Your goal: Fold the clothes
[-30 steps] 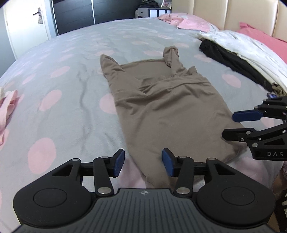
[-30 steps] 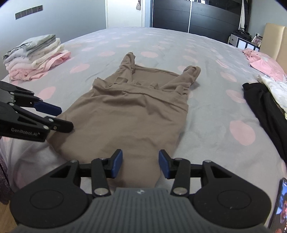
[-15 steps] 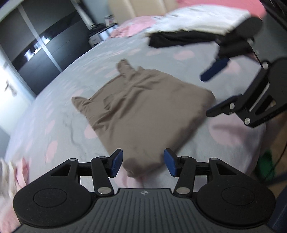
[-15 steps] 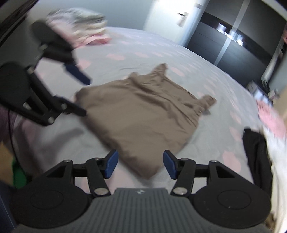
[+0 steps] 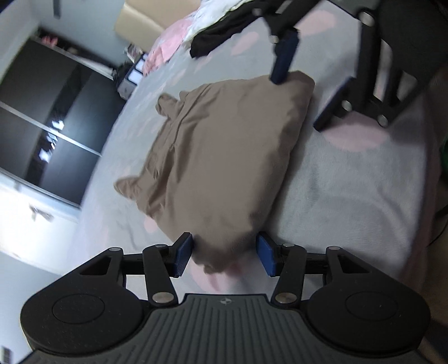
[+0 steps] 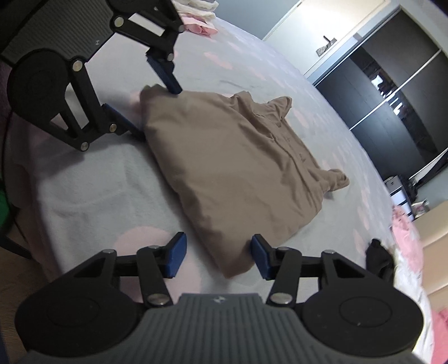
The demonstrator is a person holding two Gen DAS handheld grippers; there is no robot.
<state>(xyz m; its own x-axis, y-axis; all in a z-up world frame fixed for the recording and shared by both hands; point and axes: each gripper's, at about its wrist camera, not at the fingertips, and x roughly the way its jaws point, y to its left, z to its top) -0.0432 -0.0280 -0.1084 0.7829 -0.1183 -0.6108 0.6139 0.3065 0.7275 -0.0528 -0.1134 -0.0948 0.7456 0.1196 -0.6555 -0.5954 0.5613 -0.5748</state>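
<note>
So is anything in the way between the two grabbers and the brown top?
Nothing visible is. A near corner of the brown top already sits between the open jaws of the left gripper. The other near corner sits between those of the right gripper, which are closing. Only bare bedspread lies around.

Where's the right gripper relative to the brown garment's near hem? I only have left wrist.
Observer: The near corner of the brown fabric garment lies between the fingers of the right gripper. They are closing, but the pads are not yet pressing on it.
Operator: Anything on the bed out past my own gripper?
Observer: Yes. A pile of pink and white clothes, partly hidden, sits on the grey bed cover with pink dots beyond the left gripper.
</note>
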